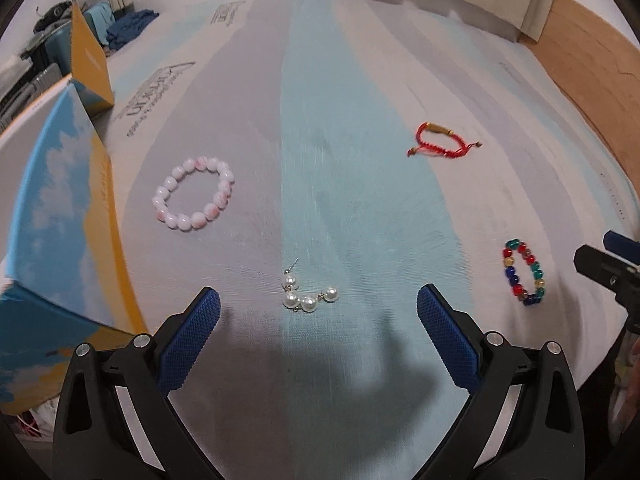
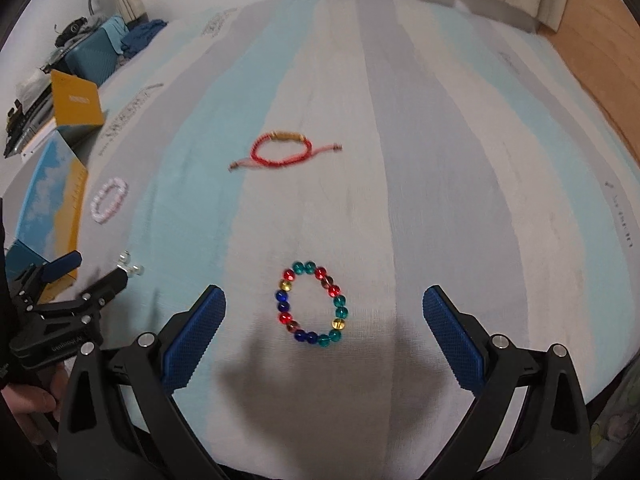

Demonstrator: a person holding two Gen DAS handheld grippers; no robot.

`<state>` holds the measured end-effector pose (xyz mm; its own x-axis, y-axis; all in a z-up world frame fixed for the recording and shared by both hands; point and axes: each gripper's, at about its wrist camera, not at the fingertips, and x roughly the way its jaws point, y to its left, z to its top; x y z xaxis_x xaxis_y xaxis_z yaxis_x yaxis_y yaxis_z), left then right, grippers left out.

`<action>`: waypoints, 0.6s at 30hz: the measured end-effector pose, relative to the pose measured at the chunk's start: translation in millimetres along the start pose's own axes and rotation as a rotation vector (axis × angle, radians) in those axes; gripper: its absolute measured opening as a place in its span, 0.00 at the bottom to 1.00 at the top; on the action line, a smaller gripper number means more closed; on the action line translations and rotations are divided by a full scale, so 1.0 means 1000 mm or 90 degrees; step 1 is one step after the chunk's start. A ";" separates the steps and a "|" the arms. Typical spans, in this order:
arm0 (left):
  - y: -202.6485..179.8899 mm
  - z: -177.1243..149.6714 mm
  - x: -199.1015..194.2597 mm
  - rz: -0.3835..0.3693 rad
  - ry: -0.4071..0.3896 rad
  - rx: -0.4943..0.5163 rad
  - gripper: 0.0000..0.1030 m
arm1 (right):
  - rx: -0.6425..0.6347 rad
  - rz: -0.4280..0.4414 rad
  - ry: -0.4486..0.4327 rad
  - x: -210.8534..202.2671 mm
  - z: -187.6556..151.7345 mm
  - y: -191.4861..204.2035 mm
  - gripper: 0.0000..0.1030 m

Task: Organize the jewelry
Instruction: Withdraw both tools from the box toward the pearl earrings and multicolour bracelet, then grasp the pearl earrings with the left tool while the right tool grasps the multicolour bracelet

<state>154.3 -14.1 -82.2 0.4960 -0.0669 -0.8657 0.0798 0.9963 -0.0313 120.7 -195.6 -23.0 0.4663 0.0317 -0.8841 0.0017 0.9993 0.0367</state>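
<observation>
Four jewelry pieces lie on a striped bedsheet. White pearl earrings [image 1: 306,296] rest just ahead of my left gripper [image 1: 319,304], which stands open with nothing between its fingers. A pink bead bracelet [image 1: 194,198] sits to the left and a red cord bracelet [image 1: 438,140] further off to the right. A multicoloured glass bead bracelet [image 2: 312,304] lies between the fingertips of my open right gripper [image 2: 325,306]. The right wrist view also catches the red cord bracelet [image 2: 282,150], the pink bracelet [image 2: 109,199] and the pearls [image 2: 130,266].
An open box [image 1: 60,208] with a sky-and-yellow print stands at the left, its yellow lid flap [image 1: 88,56] upright. A blue suitcase [image 2: 94,56] and clutter sit at the far left. Wooden floor [image 2: 600,48] shows beyond the bed's right edge. A person's hand [image 2: 28,400] holds the left gripper.
</observation>
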 end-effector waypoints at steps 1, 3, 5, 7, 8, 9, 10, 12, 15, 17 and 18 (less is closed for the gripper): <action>0.000 -0.001 0.004 0.001 0.002 -0.001 0.93 | 0.001 0.000 0.006 0.006 -0.001 -0.001 0.89; 0.002 -0.002 0.015 0.001 0.017 -0.001 0.86 | 0.003 0.001 0.018 0.017 -0.004 -0.002 0.89; 0.005 -0.004 0.026 -0.003 0.034 -0.004 0.83 | -0.001 0.003 0.030 0.029 -0.007 -0.001 0.87; 0.006 -0.007 0.033 0.002 0.038 -0.003 0.82 | -0.005 0.004 0.040 0.037 -0.009 -0.001 0.84; 0.006 -0.008 0.036 0.004 0.037 -0.002 0.82 | -0.005 0.005 0.044 0.040 -0.010 -0.001 0.83; 0.006 -0.008 0.038 0.007 0.035 0.002 0.82 | -0.004 0.006 0.049 0.044 -0.011 -0.001 0.81; 0.005 -0.008 0.039 0.010 0.034 0.006 0.82 | -0.002 0.008 0.053 0.048 -0.012 -0.001 0.80; 0.004 -0.008 0.042 0.006 0.030 0.008 0.82 | -0.003 0.012 0.061 0.054 -0.013 0.000 0.72; 0.005 -0.009 0.045 0.004 0.026 0.011 0.77 | -0.014 0.022 0.081 0.064 -0.016 0.004 0.57; 0.008 -0.011 0.045 0.003 0.023 0.011 0.72 | -0.024 0.023 0.081 0.067 -0.019 0.008 0.54; 0.010 -0.011 0.044 0.002 0.022 0.007 0.69 | -0.025 0.024 0.079 0.068 -0.019 0.009 0.50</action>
<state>167.5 -6.4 -126.5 0.4661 -0.0621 -0.8825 0.0879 0.9958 -0.0237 135.5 -184.1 -91.6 0.3521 0.0688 -0.9334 -0.0502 0.9972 0.0546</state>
